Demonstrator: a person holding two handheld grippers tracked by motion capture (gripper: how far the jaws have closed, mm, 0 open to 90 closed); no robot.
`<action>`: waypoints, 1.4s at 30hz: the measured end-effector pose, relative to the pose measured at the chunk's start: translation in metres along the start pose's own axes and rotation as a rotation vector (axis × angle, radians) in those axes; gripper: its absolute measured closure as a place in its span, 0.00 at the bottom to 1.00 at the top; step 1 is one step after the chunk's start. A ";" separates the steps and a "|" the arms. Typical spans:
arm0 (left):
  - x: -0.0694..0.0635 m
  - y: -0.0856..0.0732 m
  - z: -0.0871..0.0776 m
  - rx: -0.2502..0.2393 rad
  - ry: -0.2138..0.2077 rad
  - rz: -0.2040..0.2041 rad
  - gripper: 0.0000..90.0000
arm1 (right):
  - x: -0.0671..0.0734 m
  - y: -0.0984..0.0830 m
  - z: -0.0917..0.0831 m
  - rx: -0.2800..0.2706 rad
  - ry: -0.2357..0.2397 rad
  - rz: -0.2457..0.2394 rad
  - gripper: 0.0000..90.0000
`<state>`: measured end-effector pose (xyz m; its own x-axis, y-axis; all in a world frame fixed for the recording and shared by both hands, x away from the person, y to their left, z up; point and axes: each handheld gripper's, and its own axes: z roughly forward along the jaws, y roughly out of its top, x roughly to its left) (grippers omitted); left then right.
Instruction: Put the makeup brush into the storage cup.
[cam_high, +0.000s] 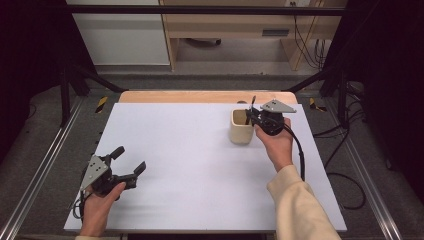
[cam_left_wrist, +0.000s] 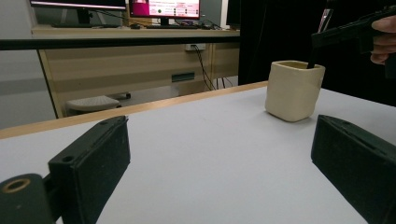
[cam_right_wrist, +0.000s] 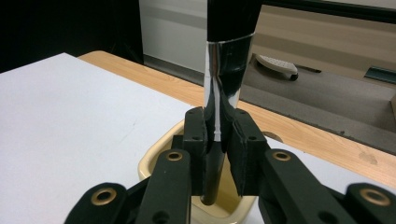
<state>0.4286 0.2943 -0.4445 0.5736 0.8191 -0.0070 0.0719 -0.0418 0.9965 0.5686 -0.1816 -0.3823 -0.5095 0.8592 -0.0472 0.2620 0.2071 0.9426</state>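
Makeup brush (cam_right_wrist: 227, 51) is being held upright by the right gripper (cam_right_wrist: 217, 140), its jaws pinching shut on the shiny silver ferrule while the dark handle end is hanging below them, inside the mouth of the cream ceramic cup (cam_right_wrist: 154, 161). Directly beneath that gripper the cup is standing on the white table (cam_high: 190, 150), near the far wooden edge. In the high view the right gripper (cam_high: 252, 117) is hovering over the cup (cam_high: 240, 127), tilting in from the person's side. By my reading, the step in hand is either lowering the brush into the cup or lifting it out; the frames are not settling which. If it is going in, the next move is calling for a straight descent until the handle tip is meeting the cup's floor, then a gentle release so the brush is leaning on the rim rather than tipping the cup. Off to the near left, well apart from the cup, the left gripper (cam_high: 126, 165) is resting low over the table with its jaws spread wide and nothing between them; from it the cup (cam_left_wrist: 293, 89) is sitting ahead and to the right
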 end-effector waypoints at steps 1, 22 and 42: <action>0.000 0.000 0.000 0.000 0.000 0.000 0.05 | 0.000 0.000 0.000 0.002 0.000 0.002 0.87; 0.000 0.000 0.000 0.004 -0.003 0.000 0.05 | 0.003 -0.010 0.006 0.032 0.008 0.002 0.87; -0.001 0.000 0.000 0.004 -0.003 0.001 0.05 | 0.007 -0.009 -0.002 0.030 0.020 0.026 0.38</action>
<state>0.4284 0.2934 -0.4446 0.5762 0.8173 -0.0063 0.0744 -0.0448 0.9962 0.5609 -0.1787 -0.3908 -0.5184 0.8550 -0.0163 0.2999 0.1996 0.9328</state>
